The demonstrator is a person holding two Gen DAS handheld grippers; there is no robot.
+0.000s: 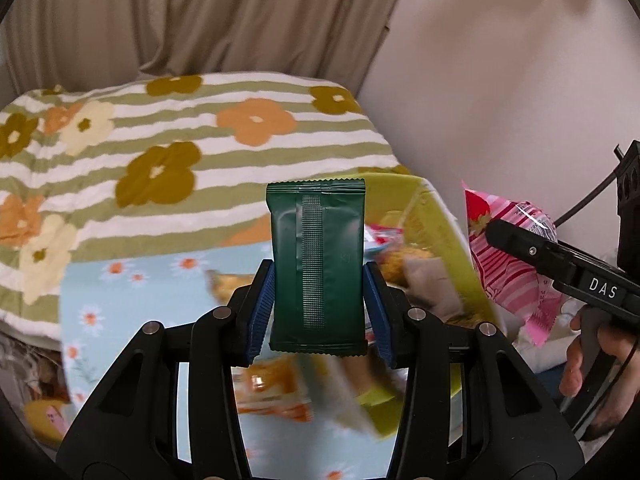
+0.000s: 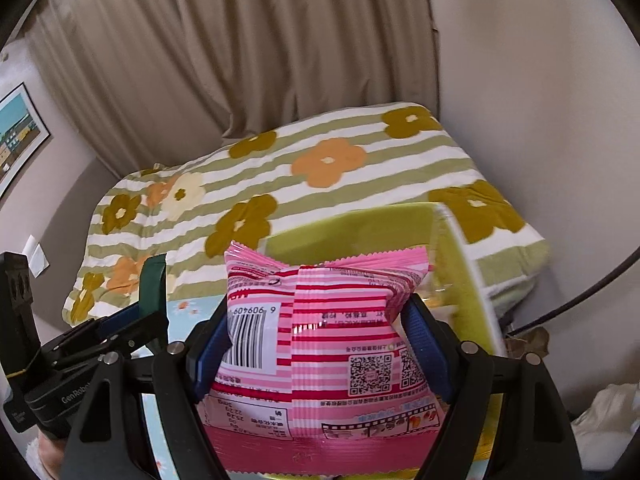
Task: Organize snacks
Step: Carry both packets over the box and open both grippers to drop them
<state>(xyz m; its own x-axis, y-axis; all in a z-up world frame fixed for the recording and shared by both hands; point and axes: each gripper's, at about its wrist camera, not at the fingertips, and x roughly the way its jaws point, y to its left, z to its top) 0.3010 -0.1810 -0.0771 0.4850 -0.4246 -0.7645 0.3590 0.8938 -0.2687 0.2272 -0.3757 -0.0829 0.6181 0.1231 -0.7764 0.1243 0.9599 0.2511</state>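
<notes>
matt foil green packet [image 1: 318, 268]; glossy pink packet [image 2: 320, 344].

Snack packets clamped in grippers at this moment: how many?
2. A dark green packet sits between the left gripper's pads; a pink striped packet sits in the right gripper. Other snacks below are blurred and not gripped.

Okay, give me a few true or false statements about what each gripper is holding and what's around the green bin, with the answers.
1. The left gripper grips a dark green packet. True.
2. The right gripper is empty. False: it grips a pink striped packet.
3. The green bin has snacks in it. True.
4. The blanket is plain blue. False: it is green and white striped with flowers.
5. The pink striped packet shows a barcode. True.
</notes>
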